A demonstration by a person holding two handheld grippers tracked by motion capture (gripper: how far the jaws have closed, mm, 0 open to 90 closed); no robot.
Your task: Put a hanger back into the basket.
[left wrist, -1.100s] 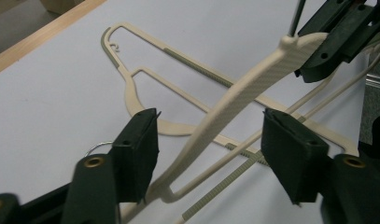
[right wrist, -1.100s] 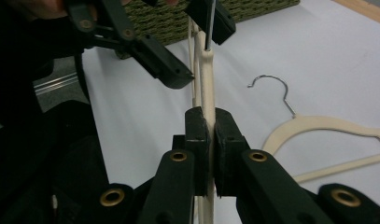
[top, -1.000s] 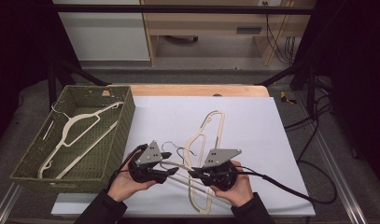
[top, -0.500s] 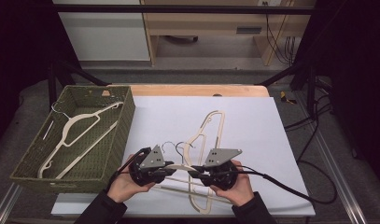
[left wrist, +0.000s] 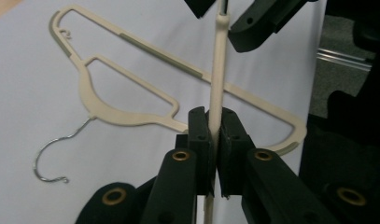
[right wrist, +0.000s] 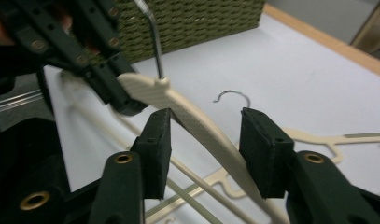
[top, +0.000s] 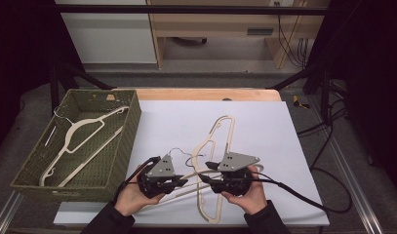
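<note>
White tabletop (top: 264,122), with a cream hanger (left wrist: 217,84) lifted just right of the wicker basket (top: 119,161). Left gripper (left wrist: 214,140) is clamped tight on it. Right gripper (right wrist: 211,140) has just been opening, jaws loose around the hanger's arm.

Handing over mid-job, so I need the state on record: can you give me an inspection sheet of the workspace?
Surface: white sheet over the table, bare apart from the hangers.
Job's things: raised hanger between both tongs; flat hanger on the sheet; basket hanger lying in the green basket.
Clutter: nothing seen.
Grippers: left tongs shut on the raised hanger's bar; right tongs have just been opening, with the hanger's shoulder between the parted pads.
Cables: black cable trails right across the sheet.
Surroundings: wooden desk behind the table, floor wires beside it.
</note>
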